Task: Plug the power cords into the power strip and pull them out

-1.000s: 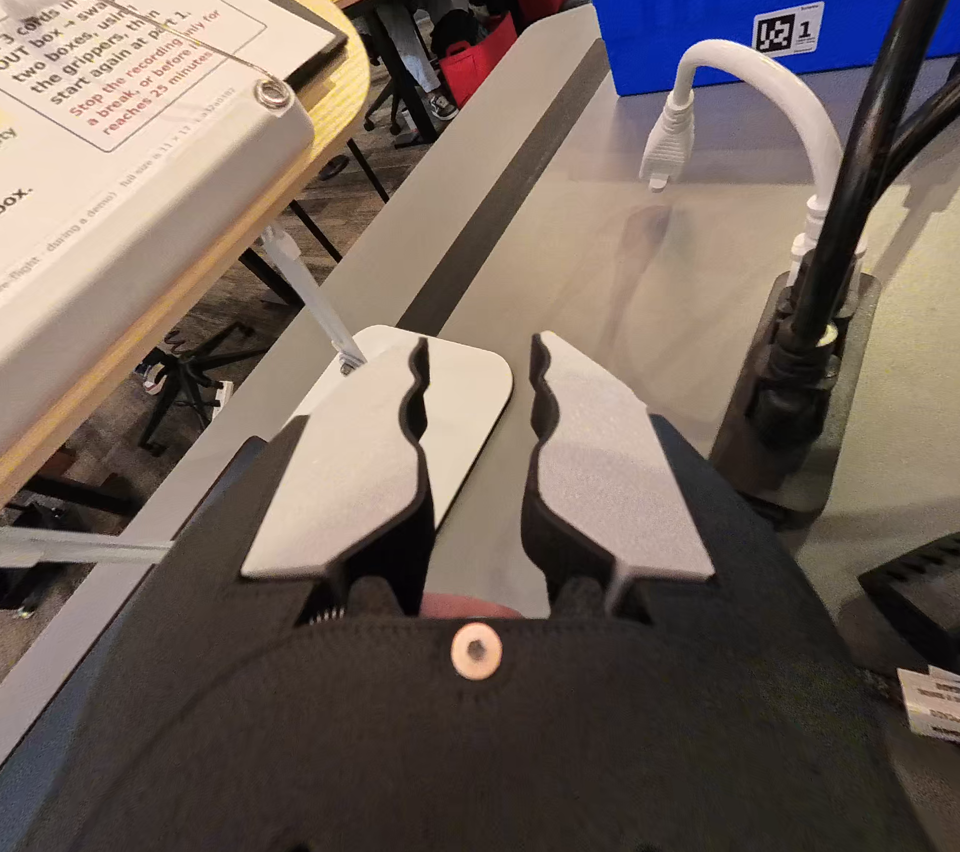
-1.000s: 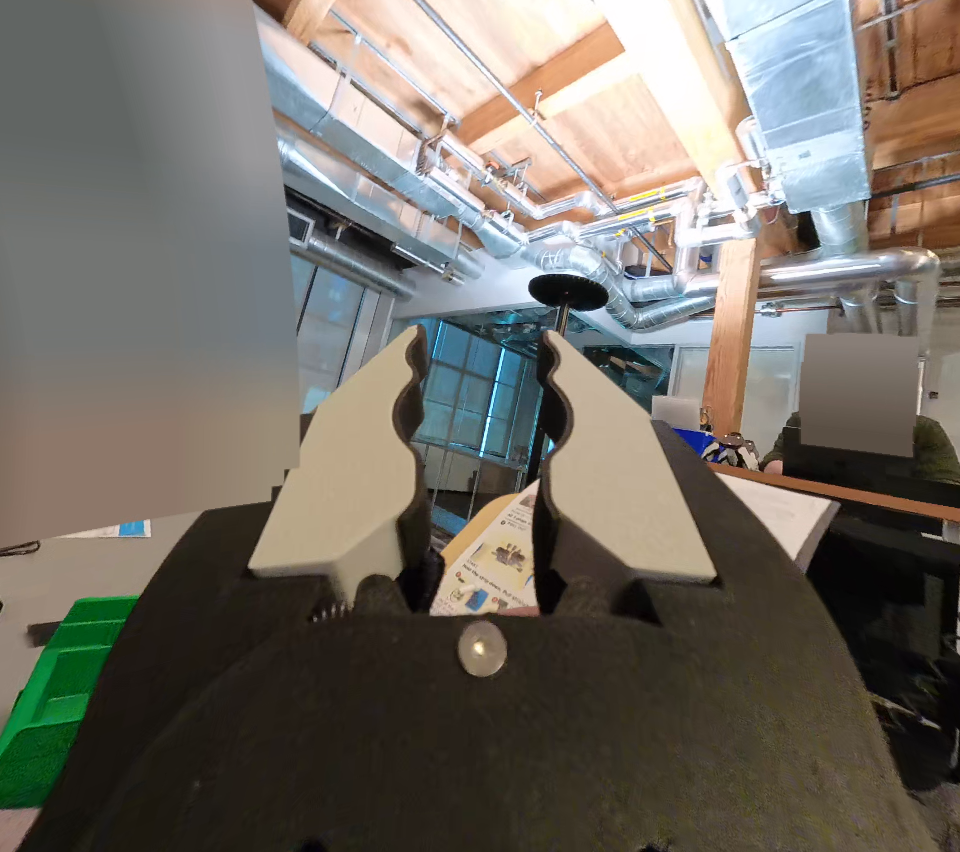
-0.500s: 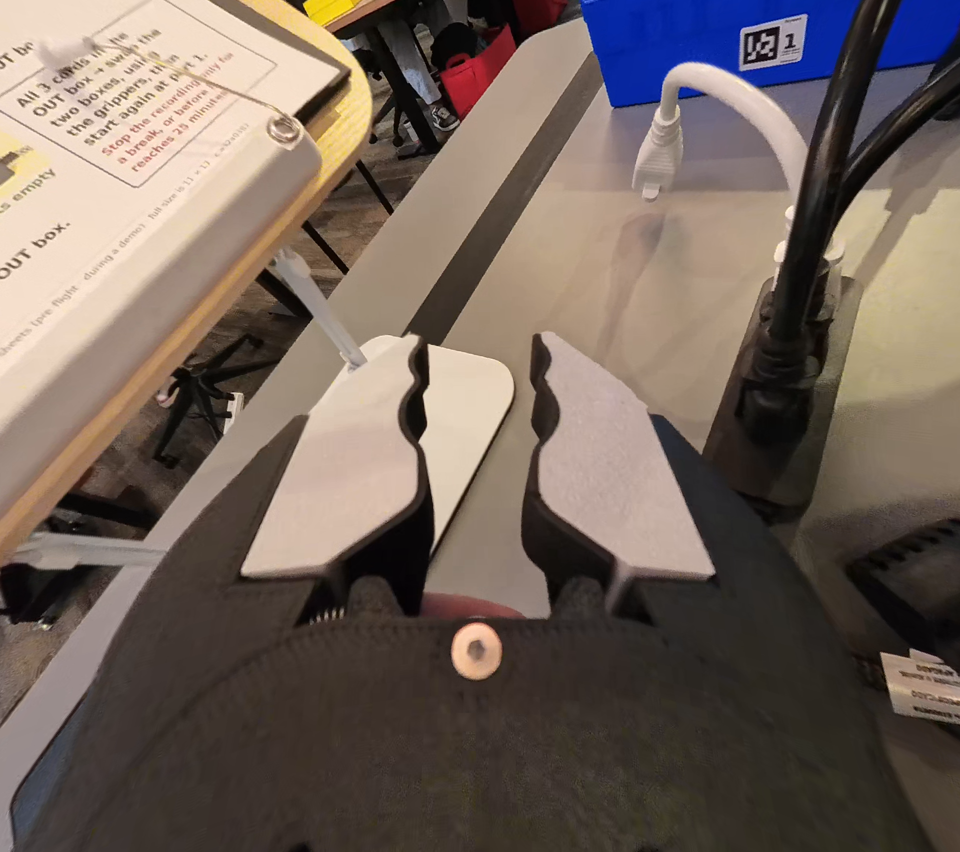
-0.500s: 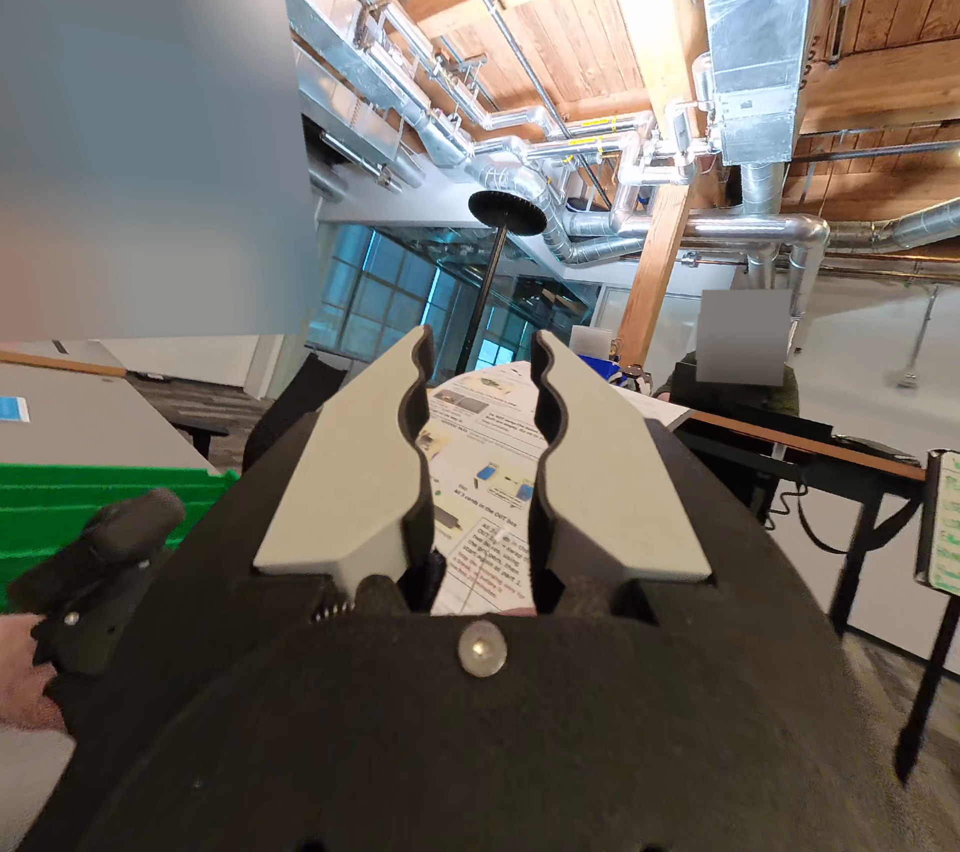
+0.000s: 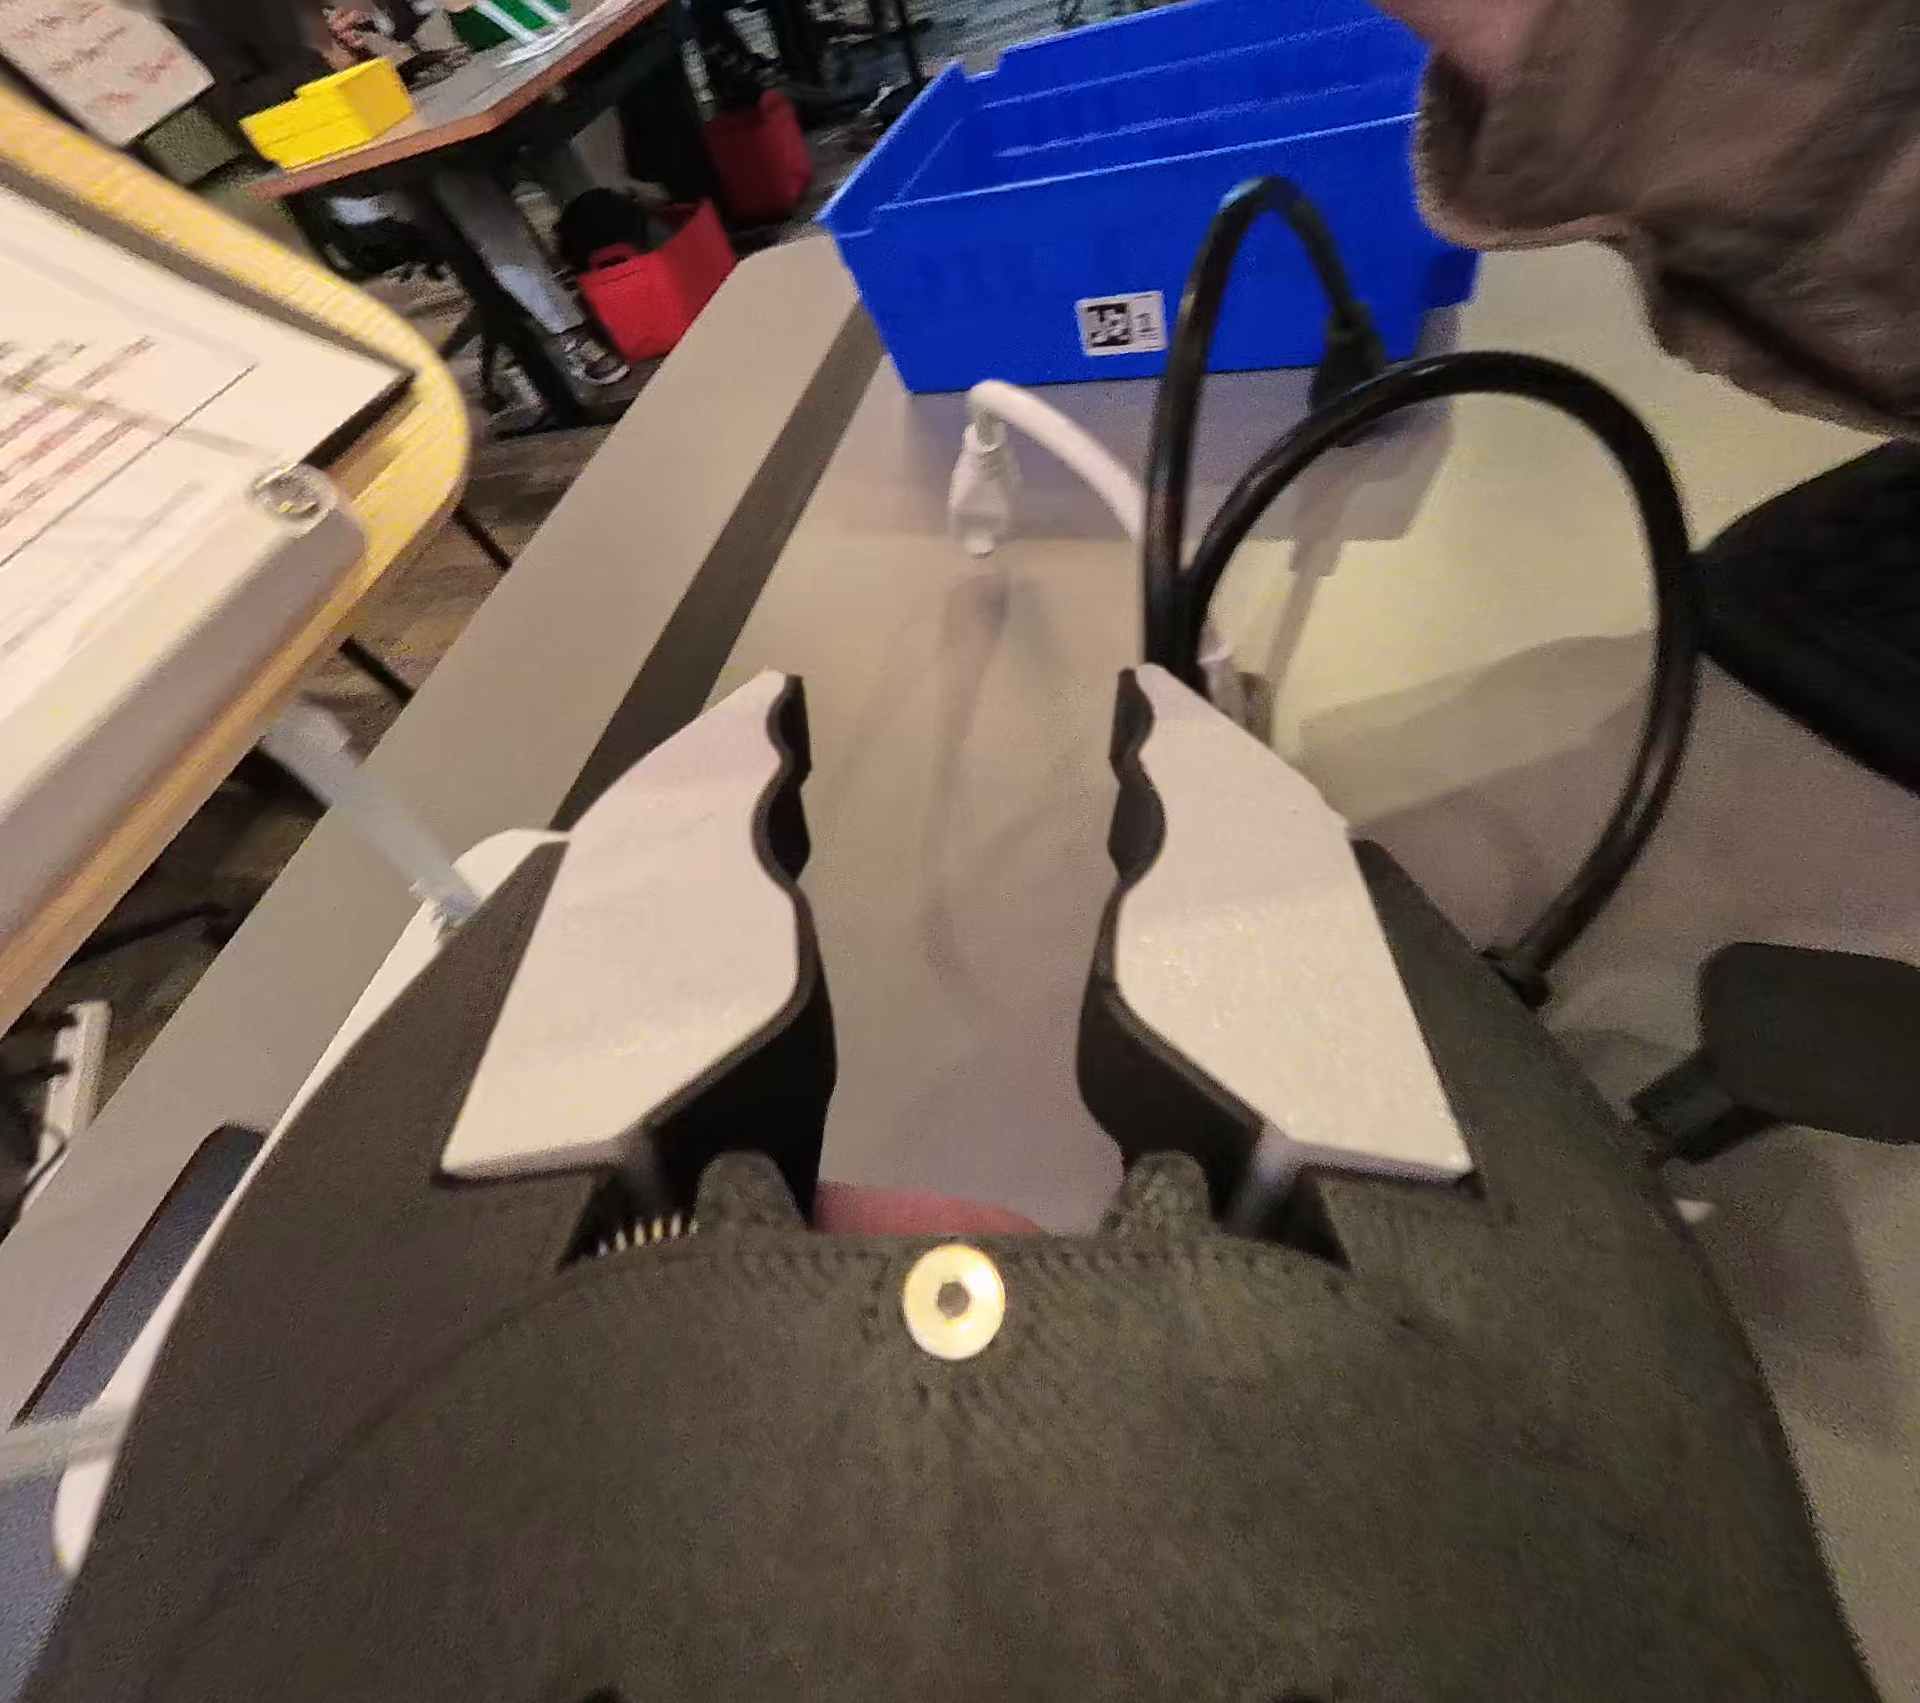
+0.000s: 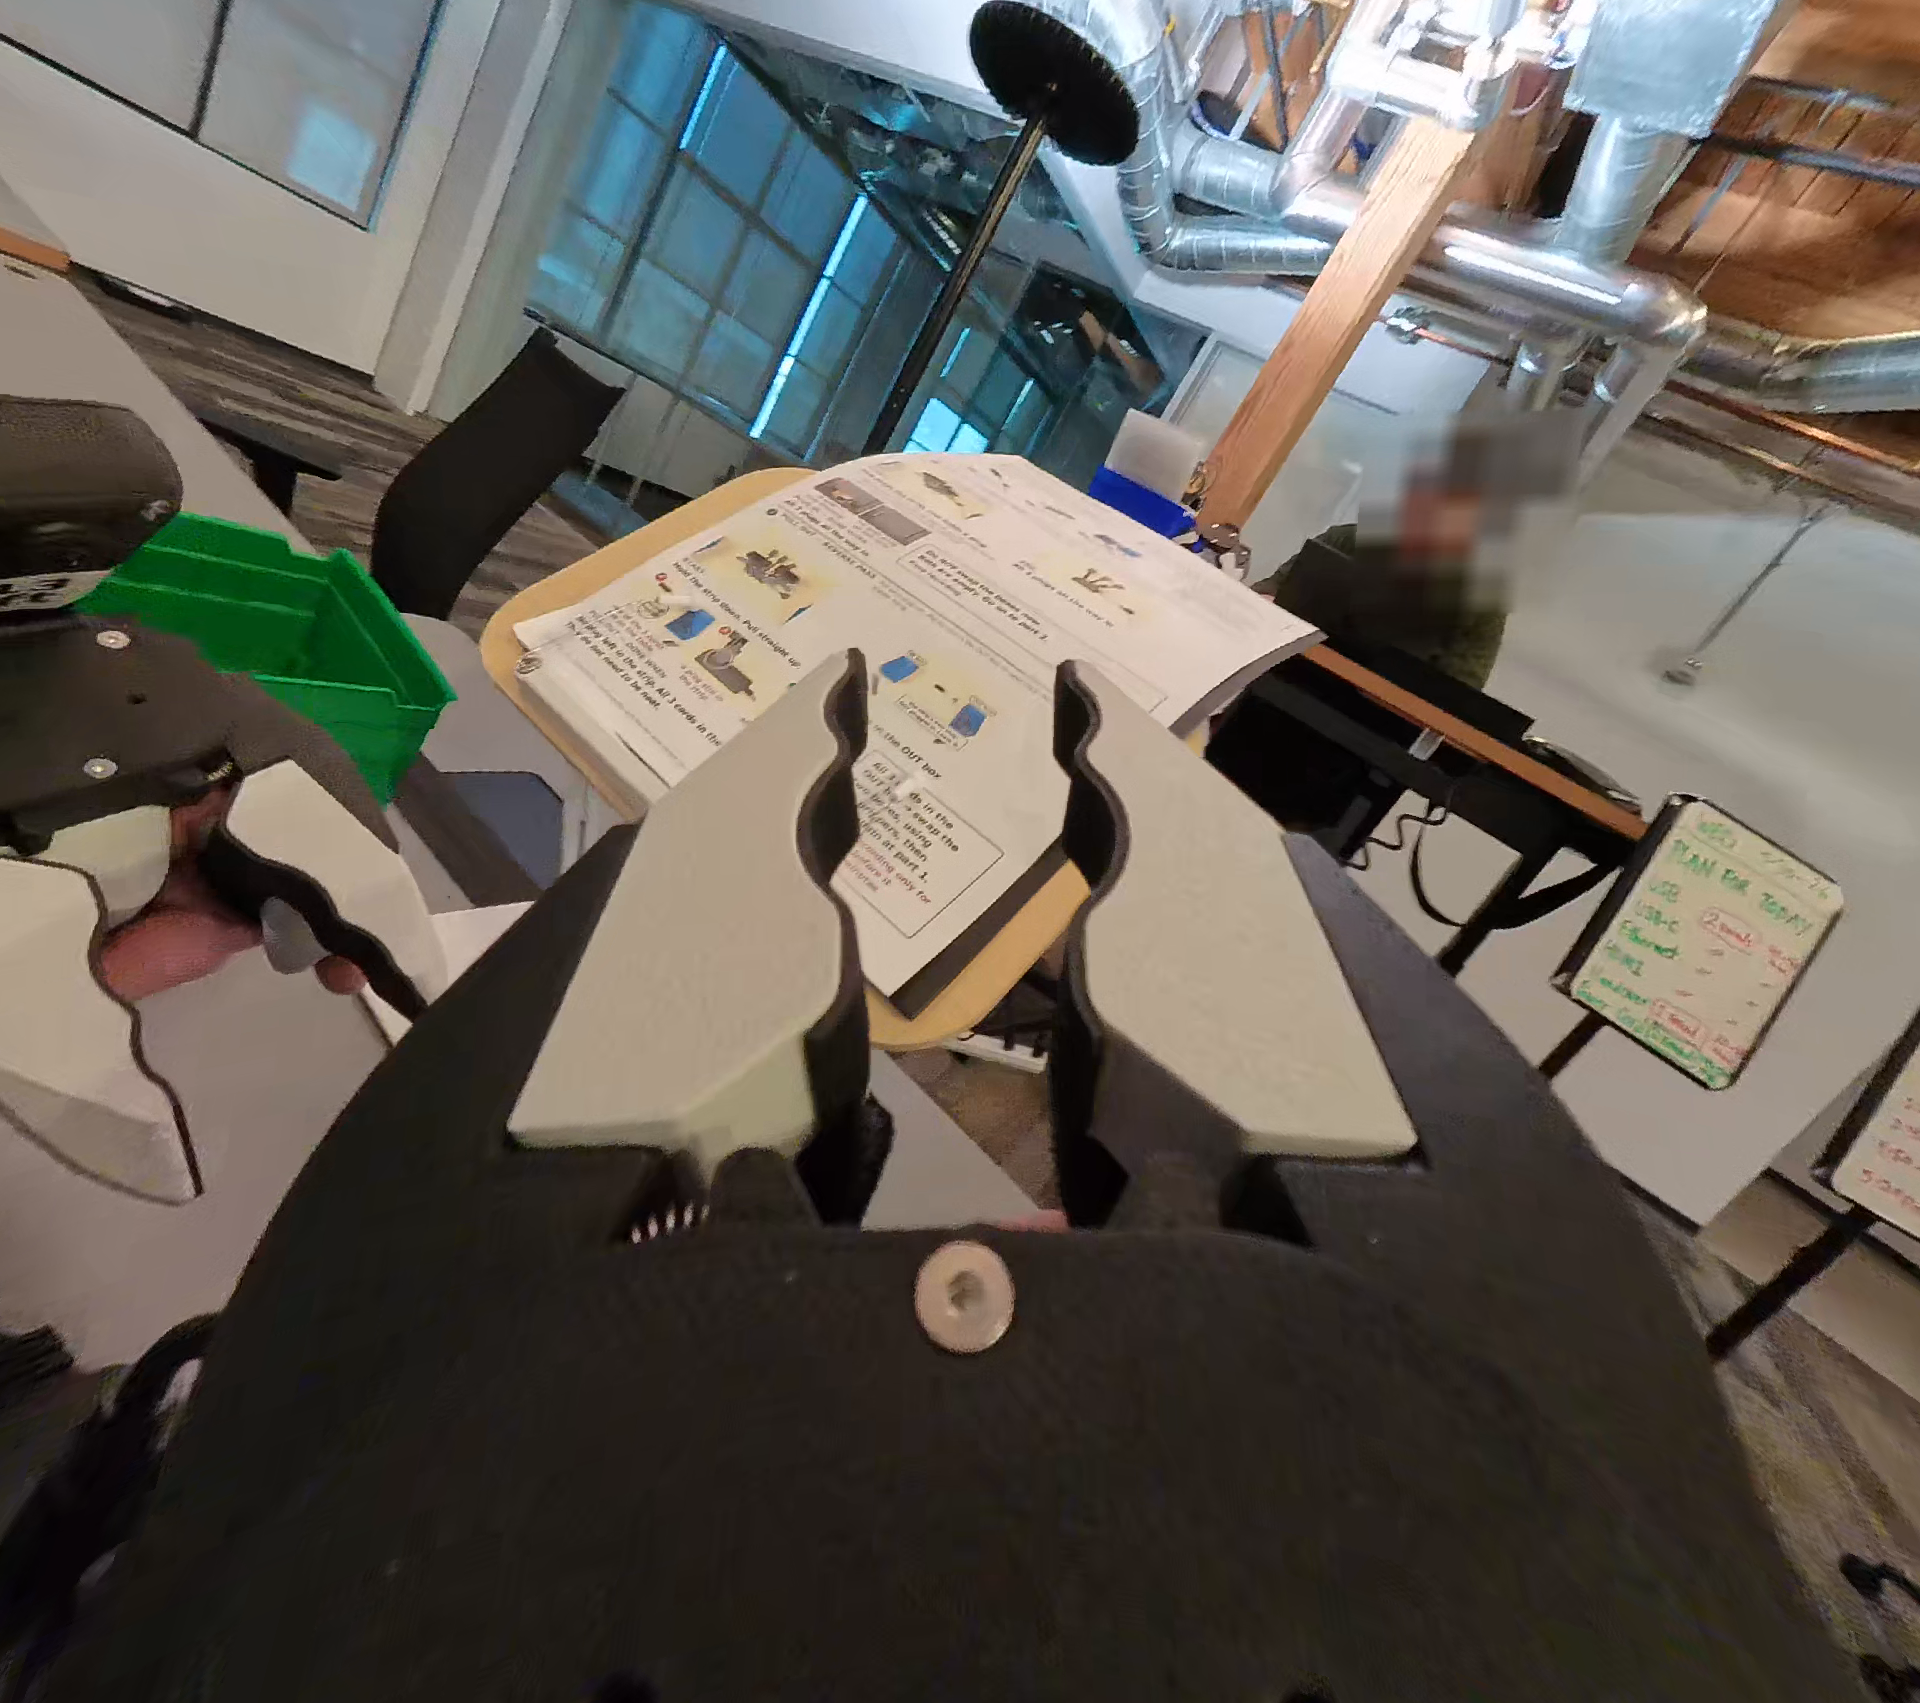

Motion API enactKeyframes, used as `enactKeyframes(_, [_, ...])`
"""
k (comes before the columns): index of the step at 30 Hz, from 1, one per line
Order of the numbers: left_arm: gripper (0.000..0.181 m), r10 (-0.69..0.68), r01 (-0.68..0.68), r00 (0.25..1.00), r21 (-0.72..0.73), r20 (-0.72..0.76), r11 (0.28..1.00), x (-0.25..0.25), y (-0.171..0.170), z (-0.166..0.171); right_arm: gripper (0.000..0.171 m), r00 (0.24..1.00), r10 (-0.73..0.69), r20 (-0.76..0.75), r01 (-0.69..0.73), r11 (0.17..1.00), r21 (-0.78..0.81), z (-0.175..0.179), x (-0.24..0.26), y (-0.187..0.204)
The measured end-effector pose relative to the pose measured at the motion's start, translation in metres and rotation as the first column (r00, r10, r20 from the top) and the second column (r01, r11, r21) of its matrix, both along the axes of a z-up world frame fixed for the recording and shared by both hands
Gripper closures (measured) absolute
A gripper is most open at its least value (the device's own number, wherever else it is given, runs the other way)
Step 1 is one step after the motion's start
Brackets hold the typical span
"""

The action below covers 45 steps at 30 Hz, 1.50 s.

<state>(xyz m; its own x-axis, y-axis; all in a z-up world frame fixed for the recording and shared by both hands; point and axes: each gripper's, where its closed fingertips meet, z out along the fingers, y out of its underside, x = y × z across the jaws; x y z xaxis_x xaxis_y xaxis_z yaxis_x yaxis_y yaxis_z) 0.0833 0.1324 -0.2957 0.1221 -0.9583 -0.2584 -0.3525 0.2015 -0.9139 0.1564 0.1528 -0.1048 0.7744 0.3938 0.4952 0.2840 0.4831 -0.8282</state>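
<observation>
In the left wrist view my left gripper (image 5: 956,697) is open and empty, low over the grey table (image 5: 1455,614). Two black cords (image 5: 1673,614) arch up and run down behind its right finger, which hides the power strip. A white cord (image 5: 1075,453) arches beside them, its free plug (image 5: 977,495) hanging just above the table. My right gripper (image 6: 961,682) is open and empty, raised off the table and pointing at an instruction board (image 6: 935,614). The left gripper (image 6: 156,822) also shows at the left of the right wrist view.
A blue bin (image 5: 1039,251) stands at the table's far end and a green bin (image 6: 291,625) shows in the right wrist view. A sleeved arm (image 5: 1662,43) hangs over the cords. The instruction board (image 5: 156,458) overhangs the left side. A black block (image 5: 1829,1019) lies at the right. A white plate (image 5: 488,864) lies by the left finger. Across from one pair of fingers to the other is roughly 20 cm.
My left gripper has opened wider and drawn back, so the power strip is now hidden. My right gripper has tilted down from the ceiling toward the instruction board and opened wider.
</observation>
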Motion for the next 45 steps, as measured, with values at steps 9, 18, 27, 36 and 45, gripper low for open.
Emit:
enactKeyframes(9, [0.172,-0.047,0.053,0.989,0.04,-0.144,0.998,0.037,-0.03,-0.035,0.139,0.98,0.126,0.154,-0.101,0.981,-0.163,-0.025,-0.025,-0.006])
enactKeyframes(18, [0.172,-0.01,0.014,0.986,0.02,-0.169,1.0,0.02,-0.014,-0.035,0.138,0.948,0.169,0.268,-0.083,0.949,-0.303,-0.046,-0.033,-0.011])
enactKeyframes(27, [0.172,0.141,-0.169,0.949,-0.076,-0.281,0.983,-0.026,0.026,-0.038,0.145,0.81,0.454,0.371,-0.031,0.666,-0.746,-0.139,-0.034,-0.05])
enactKeyframes(36, [0.156,0.073,-0.125,0.899,-0.093,-0.431,0.988,-0.044,0.005,-0.04,0.152,0.832,0.401,0.384,0.15,0.504,-0.851,-0.2,-0.034,-0.014])
enactKeyframes(45, [0.164,0.021,-0.045,0.852,-0.033,-0.523,0.998,-0.039,-0.02,-0.039,0.165,0.868,0.348,0.354,0.115,0.554,-0.825,-0.198,-0.058,0.01])
